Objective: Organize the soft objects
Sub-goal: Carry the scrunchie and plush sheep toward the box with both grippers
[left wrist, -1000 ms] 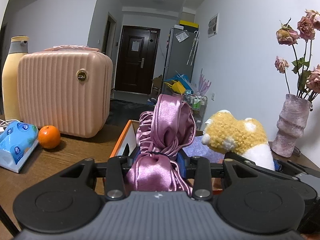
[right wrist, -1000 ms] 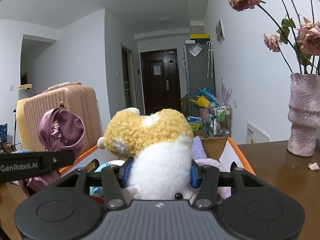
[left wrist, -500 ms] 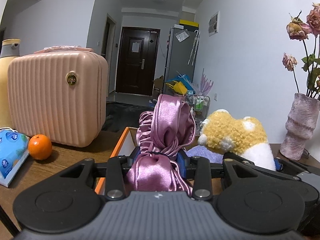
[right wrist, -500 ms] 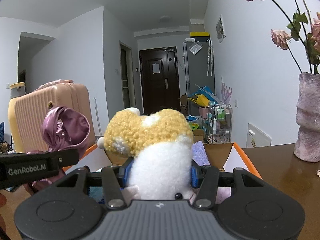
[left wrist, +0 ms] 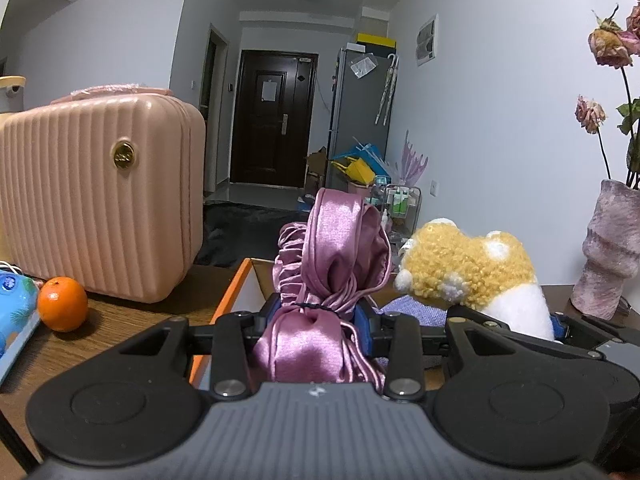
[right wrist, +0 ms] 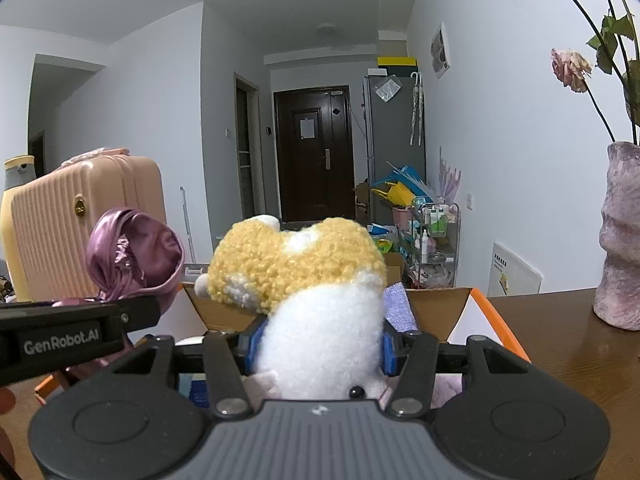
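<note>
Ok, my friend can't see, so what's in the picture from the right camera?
The right claw squeezes a yellow and white plush toy above an open cardboard box on a wooden table. Beside it, the left claw holds a shiny purple satin bonnet, with a pink suitcase behind.

A ribbed pink suitcase point(left wrist: 100, 196) is standing on the wooden table point(left wrist: 132, 320), off to the claw's left. An orange point(left wrist: 63, 298) is lying just in front of it, with a blue tissue pack point(left wrist: 14, 300) sitting farther left. A mauve vase point(left wrist: 612, 248) is holding dried roses point(left wrist: 608, 46) far to the right. Straight ahead, a dark door point(left wrist: 272, 120) is closing off the hallway beside a grey fridge point(left wrist: 362, 116).
</note>
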### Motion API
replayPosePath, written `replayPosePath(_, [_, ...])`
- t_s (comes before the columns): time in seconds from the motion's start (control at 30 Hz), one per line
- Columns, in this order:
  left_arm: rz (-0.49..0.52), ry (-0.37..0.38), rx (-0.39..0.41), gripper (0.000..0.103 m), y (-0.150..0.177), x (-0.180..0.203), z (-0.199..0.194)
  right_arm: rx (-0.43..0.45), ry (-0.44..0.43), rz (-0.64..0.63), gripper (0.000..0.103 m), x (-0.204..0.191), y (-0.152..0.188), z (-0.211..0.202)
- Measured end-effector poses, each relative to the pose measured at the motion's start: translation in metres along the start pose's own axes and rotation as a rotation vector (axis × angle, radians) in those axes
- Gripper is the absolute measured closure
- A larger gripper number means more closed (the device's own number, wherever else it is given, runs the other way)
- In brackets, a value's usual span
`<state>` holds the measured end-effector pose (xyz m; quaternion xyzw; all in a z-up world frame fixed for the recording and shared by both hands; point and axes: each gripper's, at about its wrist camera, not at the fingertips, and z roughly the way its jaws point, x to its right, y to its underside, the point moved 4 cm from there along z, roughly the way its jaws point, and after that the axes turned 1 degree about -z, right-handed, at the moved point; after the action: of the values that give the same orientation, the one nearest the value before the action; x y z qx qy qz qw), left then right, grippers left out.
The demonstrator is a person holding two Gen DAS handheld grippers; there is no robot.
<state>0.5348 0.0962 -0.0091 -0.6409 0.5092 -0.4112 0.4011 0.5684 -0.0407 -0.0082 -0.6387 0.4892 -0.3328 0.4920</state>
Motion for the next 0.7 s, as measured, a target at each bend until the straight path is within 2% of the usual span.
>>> replayPosePath(0.37, [0.001, 0.012, -0.035, 0.065, 0.002, 0.003, 0.03, -0.013, 0.033, -0.001, 0.051, 0.003, 0.001, 0.017])
replayPosePath(0.7, [0.009, -0.014, -0.044, 0.065, 0.003, 0.002, 0.047, -0.019, 0.063, -0.017, 0.051, -0.006, 0.006, 0.024])
